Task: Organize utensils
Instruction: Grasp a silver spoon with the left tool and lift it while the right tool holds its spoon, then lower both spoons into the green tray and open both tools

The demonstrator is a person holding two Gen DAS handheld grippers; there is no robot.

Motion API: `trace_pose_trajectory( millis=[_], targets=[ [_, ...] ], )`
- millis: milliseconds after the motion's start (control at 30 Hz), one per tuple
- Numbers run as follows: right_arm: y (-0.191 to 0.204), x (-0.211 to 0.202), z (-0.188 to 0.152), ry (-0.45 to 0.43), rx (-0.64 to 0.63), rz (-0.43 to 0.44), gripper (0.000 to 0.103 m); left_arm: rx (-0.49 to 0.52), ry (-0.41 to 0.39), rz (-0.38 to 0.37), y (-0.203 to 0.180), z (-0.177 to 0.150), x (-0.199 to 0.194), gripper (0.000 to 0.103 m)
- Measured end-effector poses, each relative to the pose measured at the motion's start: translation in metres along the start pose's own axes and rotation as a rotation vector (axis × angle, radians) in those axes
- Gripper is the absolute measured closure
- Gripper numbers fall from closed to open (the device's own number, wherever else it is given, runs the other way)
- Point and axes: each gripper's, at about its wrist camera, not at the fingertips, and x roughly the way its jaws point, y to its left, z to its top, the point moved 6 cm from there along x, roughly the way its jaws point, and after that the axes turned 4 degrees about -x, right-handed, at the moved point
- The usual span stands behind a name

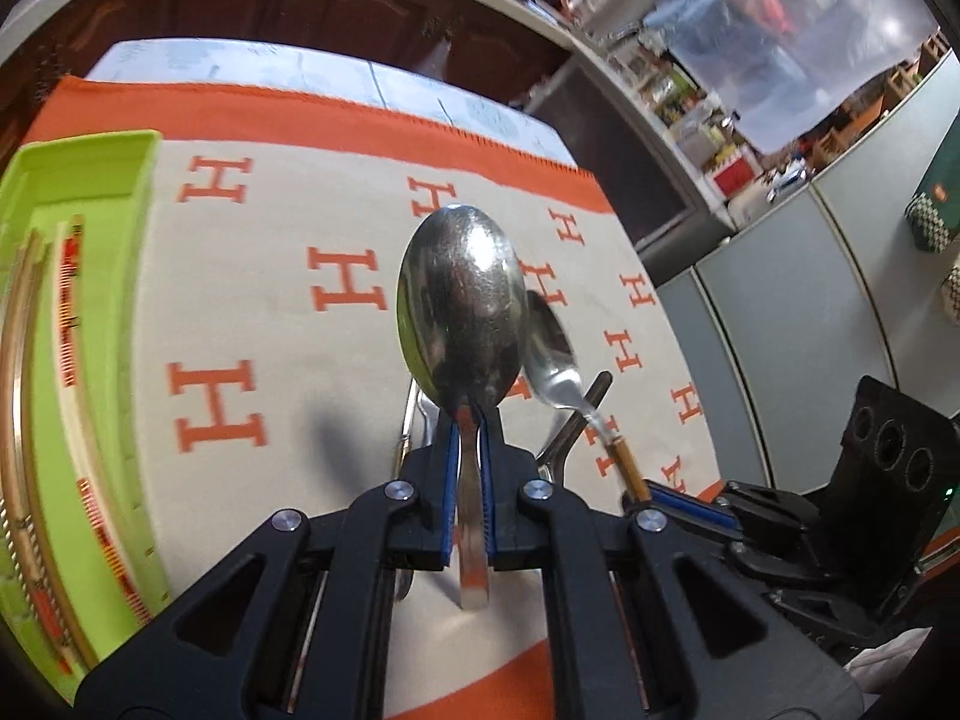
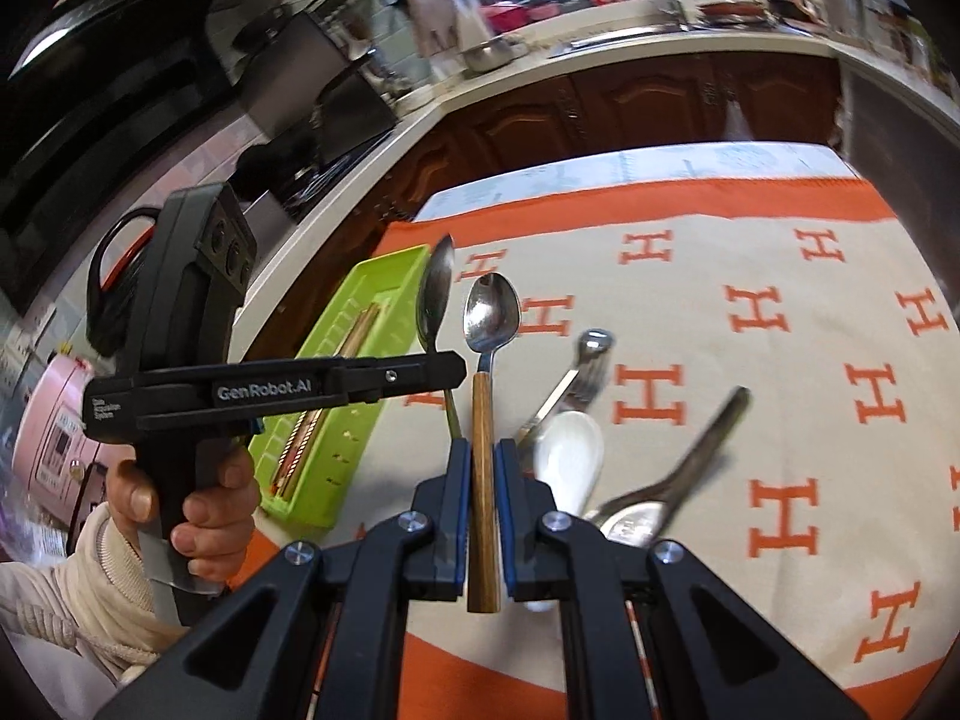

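Spoons are clamped by both grippers, left gripper [image 1: 471, 420] on a steel spoon [image 1: 459, 300], right gripper [image 2: 480, 456] on a wooden-handled spoon [image 2: 492, 312] (lower each lengthwise into the green tray [image 2: 360, 420]).

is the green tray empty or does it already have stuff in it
Not empty. The green tray already holds chopsticks lying lengthwise; both spoons are outside it, clamped in the grippers.

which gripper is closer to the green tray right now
Left. The left gripper, shut on the all-metal spoon, is right beside the green tray. The right gripper, shut on the wooden-handled spoon, sits farther from it, over the cloth.
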Motion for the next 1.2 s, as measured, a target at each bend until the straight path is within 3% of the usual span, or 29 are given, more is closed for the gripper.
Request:
trace_pose_trajectory(
  millis=[367, 733, 900, 1033, 1067, 1200],
  targets=[
    [0.077, 0.011, 0.022, -0.007, -0.155, 0.073, 0.096, -0.018, -0.132, 0.035, 0.022, -0.005, -0.098, 0.099],
    [0.143, 0.067, 0.047, 0.044, -0.199, 0.183, 0.095, -0.068, -0.178, 0.229, 0.082, 0.000, -0.186, 0.099],
    [0.146, 0.109, 0.046, 0.095, -0.137, 0.185, 0.095, -0.082, -0.129, 0.340, 0.117, 0.014, -0.170, 0.100],
    [0.126, 0.146, 0.040, 0.144, -0.066, 0.087, 0.096, -0.101, -0.087, 0.394, 0.139, 0.023, -0.141, 0.100],
    [0.120, 0.153, 0.040, 0.156, -0.019, 0.121, 0.096, -0.098, -0.082, 0.414, 0.144, 0.027, -0.134, 0.100],
    [0.113, 0.166, 0.041, 0.175, 0.028, 0.085, 0.095, -0.094, -0.044, 0.459, 0.155, 0.036, -0.100, 0.100]
  ],
)
